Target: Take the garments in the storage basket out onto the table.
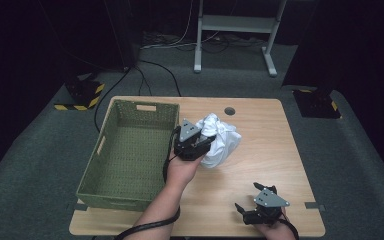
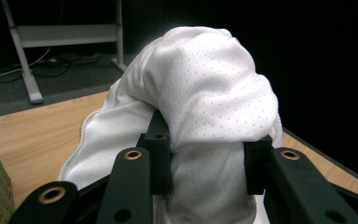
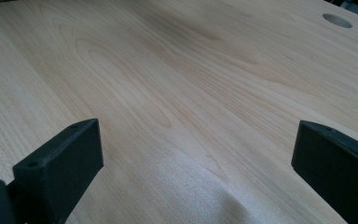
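Left gripper (image 1: 196, 141) is clamped on a fold of the bunched white cloth (image 1: 221, 139) mid-table just right of the green basket (image 1: 130, 172), right gripper (image 1: 254, 206) idles wide open and empty near the front edge — looks like the carry step, next needs a lift leftward clearing the basket wall

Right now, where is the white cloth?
In the high view the white cloth is bunched mid-table, just right of the green basket, pinched by the left gripper.
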`<state>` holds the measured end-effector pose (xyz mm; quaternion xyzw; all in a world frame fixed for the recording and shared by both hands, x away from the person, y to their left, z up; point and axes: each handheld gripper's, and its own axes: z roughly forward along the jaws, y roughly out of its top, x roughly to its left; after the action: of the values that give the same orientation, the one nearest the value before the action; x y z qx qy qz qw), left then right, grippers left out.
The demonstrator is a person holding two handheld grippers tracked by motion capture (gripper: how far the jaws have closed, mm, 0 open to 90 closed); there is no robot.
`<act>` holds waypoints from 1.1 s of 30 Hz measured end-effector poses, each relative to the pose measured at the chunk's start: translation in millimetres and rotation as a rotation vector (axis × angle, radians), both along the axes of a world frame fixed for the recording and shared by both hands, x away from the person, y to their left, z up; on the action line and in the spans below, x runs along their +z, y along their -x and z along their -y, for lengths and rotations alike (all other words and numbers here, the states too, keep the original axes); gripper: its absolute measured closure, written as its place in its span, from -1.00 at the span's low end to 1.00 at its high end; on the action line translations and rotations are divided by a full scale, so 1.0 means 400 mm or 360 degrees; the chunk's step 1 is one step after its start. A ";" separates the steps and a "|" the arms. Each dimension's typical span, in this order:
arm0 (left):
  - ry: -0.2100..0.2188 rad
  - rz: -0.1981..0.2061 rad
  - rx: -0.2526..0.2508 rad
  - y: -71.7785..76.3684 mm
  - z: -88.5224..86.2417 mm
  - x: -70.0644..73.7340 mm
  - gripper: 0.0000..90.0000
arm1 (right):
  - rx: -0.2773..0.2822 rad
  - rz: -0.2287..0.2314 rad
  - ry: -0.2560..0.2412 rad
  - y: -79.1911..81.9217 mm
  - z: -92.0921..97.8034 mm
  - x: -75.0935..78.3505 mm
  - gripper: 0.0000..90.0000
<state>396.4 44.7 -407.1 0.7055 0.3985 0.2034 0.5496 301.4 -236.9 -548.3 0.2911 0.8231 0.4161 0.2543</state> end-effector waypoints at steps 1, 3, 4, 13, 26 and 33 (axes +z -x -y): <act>0.0000 0.0000 0.0000 0.000 0.000 0.000 0.42 | 0.0000 0.0000 0.0000 0.000 0.000 0.000 -0.97; -0.0016 -0.0014 -0.0001 -0.002 0.005 -0.009 0.42 | 0.0001 0.0000 0.0000 0.000 0.000 0.000 -0.97; -0.0027 -0.0027 0.0000 -0.005 0.010 -0.019 0.42 | 0.0001 0.0000 0.0001 0.000 0.000 0.000 -0.97; -0.0079 -0.0087 0.0003 -0.018 0.027 -0.060 0.42 | 0.0002 0.0001 -0.0002 0.000 0.000 0.000 -0.97; -0.0144 -0.0177 0.0011 -0.034 0.038 -0.113 0.42 | 0.0003 0.0002 -0.0002 0.000 0.000 0.000 -0.97; -0.0170 -0.0210 0.0012 -0.043 0.046 -0.135 0.41 | 0.0000 0.0000 0.0000 0.001 -0.001 0.000 -0.97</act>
<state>413.6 26.2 -461.1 0.7443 0.4251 0.1795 0.4828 301.2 -236.5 -548.4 0.2912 0.8230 0.4161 0.2543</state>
